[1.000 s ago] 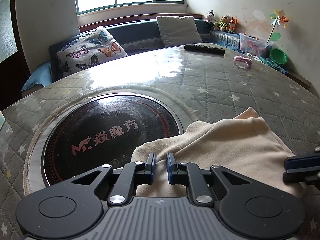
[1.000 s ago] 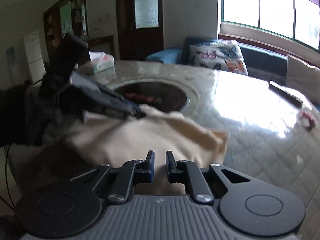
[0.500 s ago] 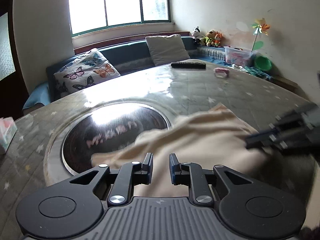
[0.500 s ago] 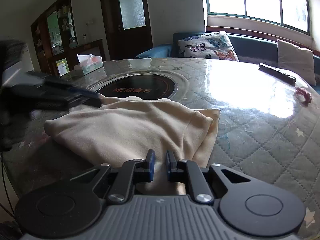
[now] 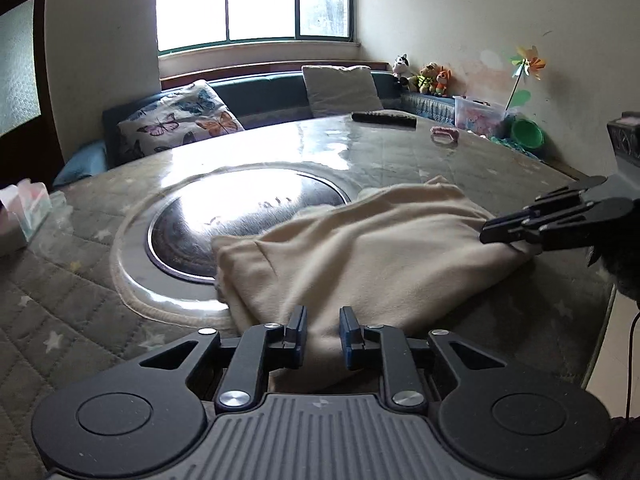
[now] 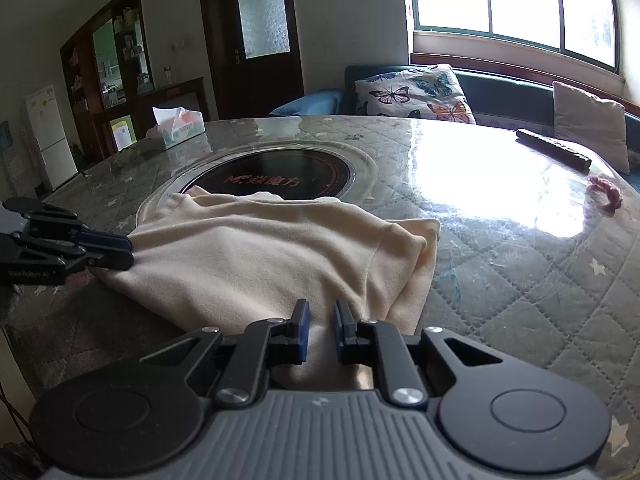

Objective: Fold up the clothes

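Both grippers at the near hem of a cream garment, mid-fold.

Left wrist: the left gripper (image 5: 323, 330) has just been opening, its jaws parted around the garment (image 5: 372, 248), which lies on the table (image 5: 460, 164) running left to right.
Right wrist: the right gripper (image 6: 320, 330) pinches the hem; next, probably another fold.

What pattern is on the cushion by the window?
Colourful butterflies on a white cushion, clearest in the right wrist view.
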{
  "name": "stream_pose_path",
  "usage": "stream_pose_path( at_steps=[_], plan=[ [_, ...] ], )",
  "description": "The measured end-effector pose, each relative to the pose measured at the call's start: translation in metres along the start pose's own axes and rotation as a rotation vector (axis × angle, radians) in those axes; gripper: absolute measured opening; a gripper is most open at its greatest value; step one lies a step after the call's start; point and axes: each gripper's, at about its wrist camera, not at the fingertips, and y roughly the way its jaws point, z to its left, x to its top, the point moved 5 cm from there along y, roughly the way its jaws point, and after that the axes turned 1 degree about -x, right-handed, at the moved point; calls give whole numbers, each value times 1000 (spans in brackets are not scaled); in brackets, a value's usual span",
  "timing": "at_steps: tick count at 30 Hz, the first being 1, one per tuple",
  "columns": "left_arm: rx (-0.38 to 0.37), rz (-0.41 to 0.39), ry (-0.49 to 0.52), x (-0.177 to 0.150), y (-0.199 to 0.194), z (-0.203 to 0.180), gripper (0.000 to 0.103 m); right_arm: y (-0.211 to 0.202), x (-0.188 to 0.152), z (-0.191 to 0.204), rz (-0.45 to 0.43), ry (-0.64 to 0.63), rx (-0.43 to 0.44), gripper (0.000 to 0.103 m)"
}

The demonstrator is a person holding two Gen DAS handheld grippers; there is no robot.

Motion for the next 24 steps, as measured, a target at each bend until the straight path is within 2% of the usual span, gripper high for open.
stream_pose_path(
  at_steps=[6,12,17,24],
  plan=[
    [12,28,-15,-9,-2,11,21,0,0,0,3,-4,0,13],
    [5,-4,-32,16,0,12,21,2,12,6,23,-32,-3,17],
    [1,29,-27,28,29,12,21,13,25,12,18,-52,6,18],
    [50,87,-73,31,59,39,21,38,38,11,36,-66,7,18]
  ],
)
